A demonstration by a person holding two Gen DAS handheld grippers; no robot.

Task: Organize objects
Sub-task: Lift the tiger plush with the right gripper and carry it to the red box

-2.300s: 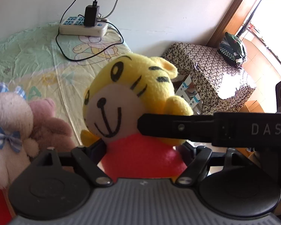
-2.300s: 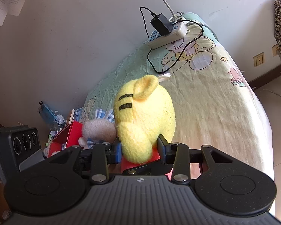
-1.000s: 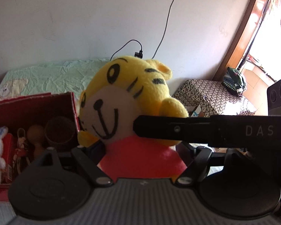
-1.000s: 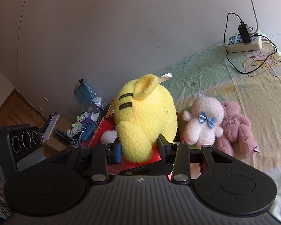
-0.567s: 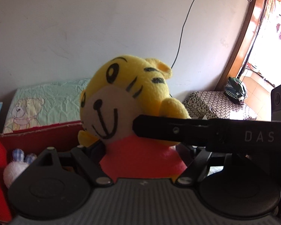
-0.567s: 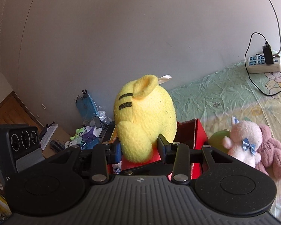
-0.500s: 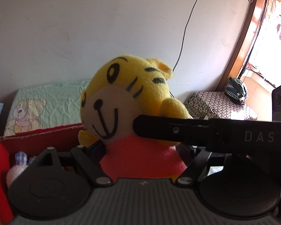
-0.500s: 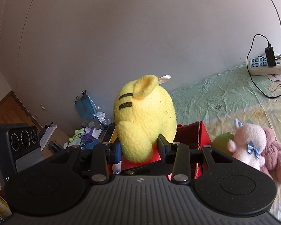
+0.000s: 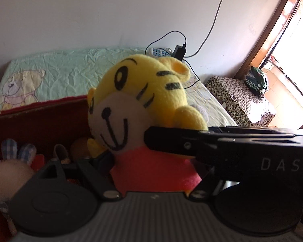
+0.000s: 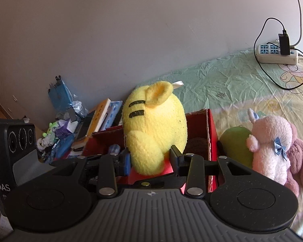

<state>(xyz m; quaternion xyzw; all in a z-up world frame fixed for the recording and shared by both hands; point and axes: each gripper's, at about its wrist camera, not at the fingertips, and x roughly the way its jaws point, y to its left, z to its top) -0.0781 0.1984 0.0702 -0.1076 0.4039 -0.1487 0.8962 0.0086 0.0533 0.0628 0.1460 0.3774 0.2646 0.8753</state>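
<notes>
toy: yellow tiger plush (image 9: 143, 109), hanging over the red box (image 10: 211, 133), not inside yet
left gripper (image 9: 151, 161): clamped on the plush's red body
right gripper (image 10: 149, 161): pinching the plush from behind, low on its back
box: bunny toy (image 9: 10, 161) at 9 o'clock in the left view, free room looks nearer the middle
step: you lower both hands together, keep the plush upright, aim at the gap
release: let go only once it sits on the box floor
leftover: pink bear (image 10: 270, 147) waits at 3 o'clock of the box, on the bed (image 10: 222, 80)
</notes>
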